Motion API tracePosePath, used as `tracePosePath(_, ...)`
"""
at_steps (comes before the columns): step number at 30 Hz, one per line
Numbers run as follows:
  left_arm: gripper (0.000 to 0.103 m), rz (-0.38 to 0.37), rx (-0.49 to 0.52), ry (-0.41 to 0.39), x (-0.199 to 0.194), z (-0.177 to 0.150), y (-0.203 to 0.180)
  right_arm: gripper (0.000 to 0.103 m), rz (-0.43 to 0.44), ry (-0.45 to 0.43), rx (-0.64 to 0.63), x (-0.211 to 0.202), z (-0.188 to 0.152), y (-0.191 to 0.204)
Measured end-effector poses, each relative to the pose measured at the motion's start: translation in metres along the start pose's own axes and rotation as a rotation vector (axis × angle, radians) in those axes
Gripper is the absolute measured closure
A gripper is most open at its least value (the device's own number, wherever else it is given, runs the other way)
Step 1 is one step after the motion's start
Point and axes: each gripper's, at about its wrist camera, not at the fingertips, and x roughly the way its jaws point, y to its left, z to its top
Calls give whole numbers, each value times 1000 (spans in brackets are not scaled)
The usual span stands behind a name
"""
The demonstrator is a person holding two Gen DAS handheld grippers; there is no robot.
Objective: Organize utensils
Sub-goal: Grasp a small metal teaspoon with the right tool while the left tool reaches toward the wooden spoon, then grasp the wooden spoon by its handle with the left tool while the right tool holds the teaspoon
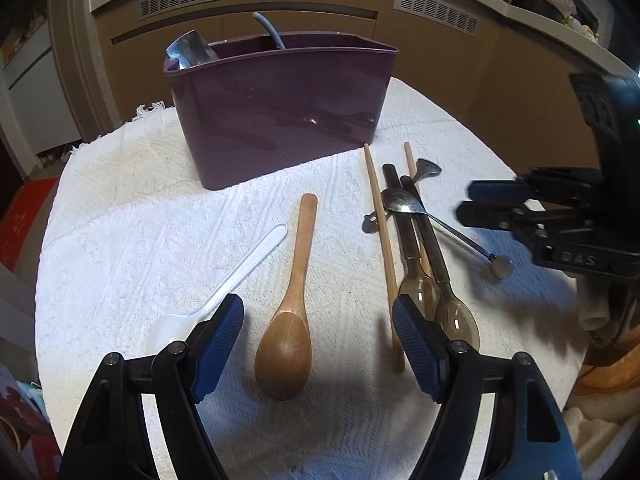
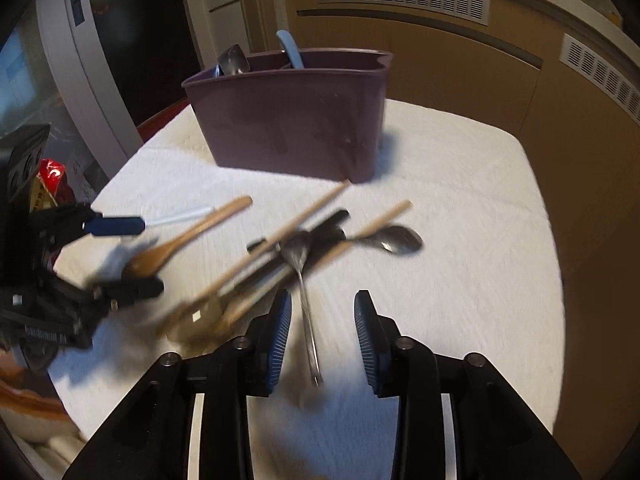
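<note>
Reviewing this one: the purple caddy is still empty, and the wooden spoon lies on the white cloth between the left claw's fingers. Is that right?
Not quite. The purple caddy is not empty: a metal utensil and a grey handle already stand in it, as the left wrist view shows. The wooden spoon does lie on the white cloth between the left claw's fingers.

A table covered with a white textured cloth (image 1: 132, 208) carries everything. A purple bin (image 1: 280, 108) stands toward the far edge. Nearer lie a white plastic spoon (image 1: 224, 292) toward the left edge and a wooden spoon (image 1: 294, 304) beside it. Toward the right edge is a heap: two wooden chopsticks (image 1: 382, 240), two dark-handled clear spoons (image 1: 424, 264) and metal spoons (image 1: 404, 204), crossing one another. One chopstick tip reaches close to the bin's near corner.
</note>
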Motion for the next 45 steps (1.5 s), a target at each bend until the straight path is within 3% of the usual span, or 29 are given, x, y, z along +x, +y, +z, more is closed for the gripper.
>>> tracePosePath(5,30,19,-18,1,-6,-2,9,68,14,40,-64,35,22,14)
tracePosePath(13,30,13,-56,18,-4,-7,19,64,-67,45,-209,52,29,34)
tracePosePath(14,30,10,-55,19,-4,-7,18,65,-79,54,-225,51,27,38)
tracePosePath(19,30,0,-45,15,-6,-9,13,92,-88,61,-186,35,14,29)
tracePosePath(23,31,7,-38,7,-4,-7,11,96,-100,58,-104,18,4,3)
tracePosePath(30,45,22,28,55,11,11,6,95,-118,50,-16,5,-13,-28)
tracePosePath(33,56,36,83,65,17,33,1,94,-100,39,-10,2,-18,-30)
tracePosePath(35,70,34,111,86,26,47,-3,94,-85,30,-9,0,-21,-31)
tracePosePath(41,73,65,174,185,65,73,-15,83,-48,-10,45,-11,-24,-42)
tracePosePath(45,76,40,148,194,70,77,-15,79,-50,-19,70,-18,-30,-54)
